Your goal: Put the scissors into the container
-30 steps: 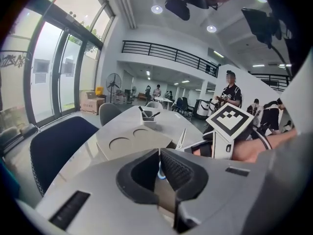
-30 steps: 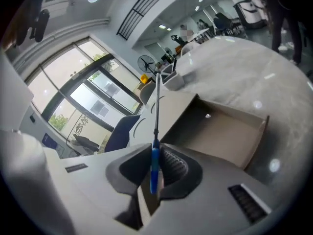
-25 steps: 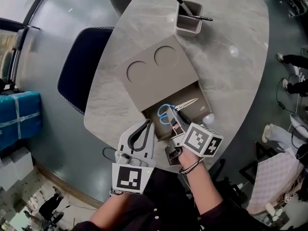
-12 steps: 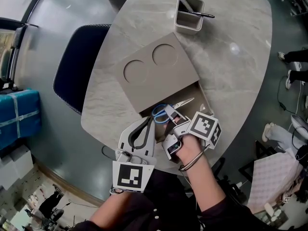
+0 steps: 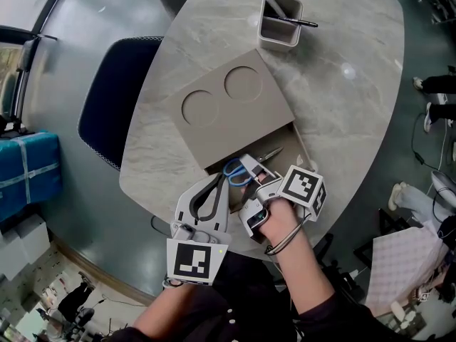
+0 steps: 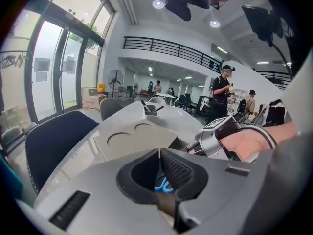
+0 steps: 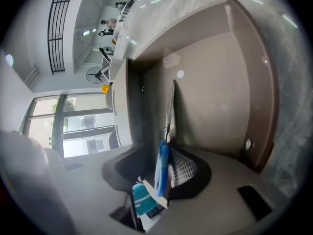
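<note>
Head view, counter: An oval marble counter [image 5: 342, 105] filled most of the frame, with a dark chair [image 5: 114, 105] drawn up at its left edge.
Container: A flat grey container [image 5: 228, 112] with two round recesses in its lid sat mid-counter, its drawer [image 5: 302, 147] pulled out toward the person.
Left hand-held gripper: The left hand-held gripper [image 5: 216, 184] hovered just beside the drawer's open end, its jaws pressed together on nothing.
Right hand-held gripper: The right hand-held gripper [image 5: 251, 171] reached into the drawer. Its jaws had just been opening and stood apart, with the blue handle between them but not pinched.
Pen pot: A small grey pen pot [image 5: 279, 27] stood at the far end of the counter, well apart from the work.
Scissors: The scissors [image 5: 232, 171] lay inside the drawer, blue loops nearest the person and blades pointing toward its far right side.
Handling: The scissors looked light and stiff, with slick, pointed steel blades. The plastic loops were probably the safest hold, though a pinch on one loop would likely let the blades swing.
Change: A second earlier the right hand-held gripper held the scissors higher over the drawer, blades catching the light. Since then it had rolled and sunk, and the scissors sat lower in the drawer's shadow. The left hand-held gripper had barely shifted.
</note>
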Demonstrator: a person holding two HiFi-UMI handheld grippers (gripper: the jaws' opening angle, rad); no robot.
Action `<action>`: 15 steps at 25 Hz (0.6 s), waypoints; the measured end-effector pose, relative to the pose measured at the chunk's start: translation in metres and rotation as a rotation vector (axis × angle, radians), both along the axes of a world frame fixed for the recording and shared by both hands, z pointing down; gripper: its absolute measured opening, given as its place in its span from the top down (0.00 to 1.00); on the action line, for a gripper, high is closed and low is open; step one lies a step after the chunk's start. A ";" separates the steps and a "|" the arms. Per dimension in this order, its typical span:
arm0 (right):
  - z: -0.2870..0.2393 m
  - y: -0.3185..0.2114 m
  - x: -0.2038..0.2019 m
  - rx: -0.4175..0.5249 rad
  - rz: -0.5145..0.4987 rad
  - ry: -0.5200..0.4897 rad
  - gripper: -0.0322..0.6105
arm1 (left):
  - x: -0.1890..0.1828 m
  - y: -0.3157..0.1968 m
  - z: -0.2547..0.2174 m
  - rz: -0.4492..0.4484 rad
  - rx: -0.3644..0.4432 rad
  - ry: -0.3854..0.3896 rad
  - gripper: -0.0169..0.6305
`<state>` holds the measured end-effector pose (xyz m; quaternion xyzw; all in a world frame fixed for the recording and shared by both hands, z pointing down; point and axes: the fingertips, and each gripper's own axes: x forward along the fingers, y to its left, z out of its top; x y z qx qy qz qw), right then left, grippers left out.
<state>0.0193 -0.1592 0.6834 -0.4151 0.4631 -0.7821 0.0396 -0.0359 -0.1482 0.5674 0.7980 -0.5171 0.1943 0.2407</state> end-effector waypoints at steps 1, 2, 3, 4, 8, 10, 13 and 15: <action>-0.002 0.000 0.000 -0.010 0.004 -0.001 0.76 | 0.001 0.000 -0.001 0.001 0.002 0.000 0.94; -0.004 0.001 0.001 -0.019 0.008 0.005 0.73 | 0.001 -0.001 -0.002 0.001 0.005 0.000 0.94; -0.005 0.001 0.003 -0.030 0.014 0.014 0.71 | 0.002 -0.002 -0.004 0.002 0.009 0.001 0.94; -0.005 0.002 0.004 -0.045 0.024 0.021 0.69 | 0.003 -0.002 -0.005 0.001 0.012 0.003 0.94; -0.004 0.004 0.005 -0.122 0.093 -0.006 0.69 | 0.002 -0.004 -0.014 -0.005 0.027 0.006 0.94; -0.005 0.004 0.004 -0.144 0.101 -0.002 0.69 | 0.002 -0.004 -0.019 -0.007 0.032 0.005 0.94; -0.016 0.011 0.009 -0.144 0.093 0.050 0.69 | 0.001 -0.004 -0.024 -0.012 0.037 0.008 0.94; -0.022 0.012 0.015 -0.115 0.066 0.118 0.67 | 0.000 -0.005 -0.025 -0.015 0.041 0.011 0.94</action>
